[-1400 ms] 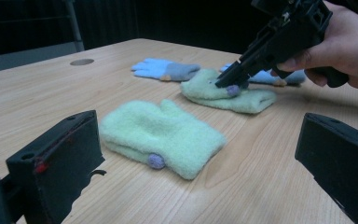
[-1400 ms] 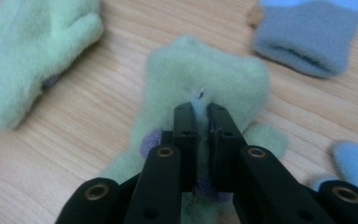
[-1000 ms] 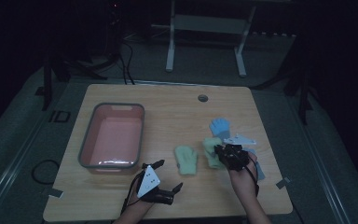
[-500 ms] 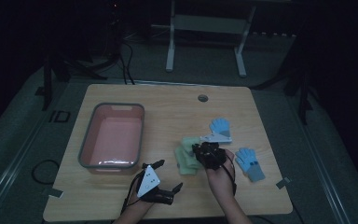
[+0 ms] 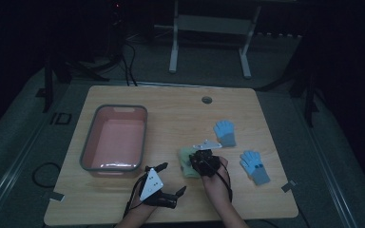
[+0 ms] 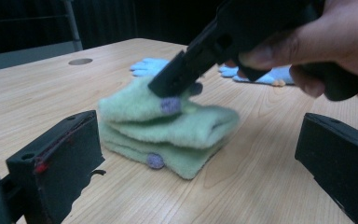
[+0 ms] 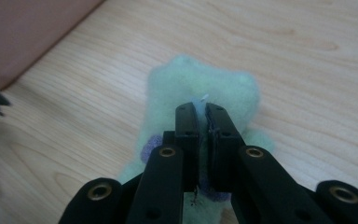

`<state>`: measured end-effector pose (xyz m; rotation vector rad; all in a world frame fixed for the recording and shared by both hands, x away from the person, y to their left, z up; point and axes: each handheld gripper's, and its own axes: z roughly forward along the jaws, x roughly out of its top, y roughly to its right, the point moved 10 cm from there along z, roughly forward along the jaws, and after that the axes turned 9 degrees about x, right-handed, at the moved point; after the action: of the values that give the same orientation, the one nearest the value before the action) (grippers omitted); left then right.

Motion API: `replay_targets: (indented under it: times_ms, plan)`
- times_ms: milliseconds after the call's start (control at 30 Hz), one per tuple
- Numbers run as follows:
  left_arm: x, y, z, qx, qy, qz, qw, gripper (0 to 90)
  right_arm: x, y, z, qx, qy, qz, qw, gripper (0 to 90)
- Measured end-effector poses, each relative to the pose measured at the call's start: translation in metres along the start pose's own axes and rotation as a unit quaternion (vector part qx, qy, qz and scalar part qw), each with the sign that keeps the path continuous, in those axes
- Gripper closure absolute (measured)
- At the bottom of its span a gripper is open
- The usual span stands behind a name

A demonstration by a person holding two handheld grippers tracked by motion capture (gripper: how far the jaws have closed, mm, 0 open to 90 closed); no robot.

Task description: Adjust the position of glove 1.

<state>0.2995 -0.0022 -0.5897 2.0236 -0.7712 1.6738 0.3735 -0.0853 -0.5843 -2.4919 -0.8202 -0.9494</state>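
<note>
Two light green gloves (image 6: 168, 130) with purple dots lie stacked on the wooden table (image 5: 171, 114), the top one raised at one end. My right gripper (image 7: 201, 112) is shut on that top green glove (image 7: 200, 84), its tips pinching the fabric. From above, the right gripper (image 5: 200, 156) sits over the green pile (image 5: 185, 159) near the table's middle front. My left gripper (image 5: 172, 178) rests near the front edge with its jaws wide open. In the left gripper view, the left gripper (image 6: 200, 135) faces the pile, apart from it, with the right gripper (image 6: 177, 81) on top of it.
A pink tub (image 5: 116, 137) stands to the left of the pile, its corner (image 7: 28, 32) close by. Two blue gloves (image 5: 225, 132) (image 5: 255, 166) lie to the right. A round hole (image 5: 206, 99) marks the table's far side.
My right gripper has moved left across the table with a green glove in it, away from the blue gloves, and now sits on the other green glove. The left gripper has stayed put.
</note>
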Motion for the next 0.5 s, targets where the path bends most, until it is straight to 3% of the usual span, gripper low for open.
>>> replay_targets:
  times_ms: [333, 500]
  plan:
    - [0.001, 0.0, -0.001, 0.0, 0.006, 0.001, 1.0, 0.7, -0.014, 0.004, 0.016, 0.006, -0.014, 0.004, 0.9999, 82.8]
    - [0.0, 0.003, -0.001, -0.001, 0.005, 0.015, 0.9999, 0.7, -0.011, 0.002, 0.012, 0.014, -0.011, -0.001, 0.9998, 76.9]
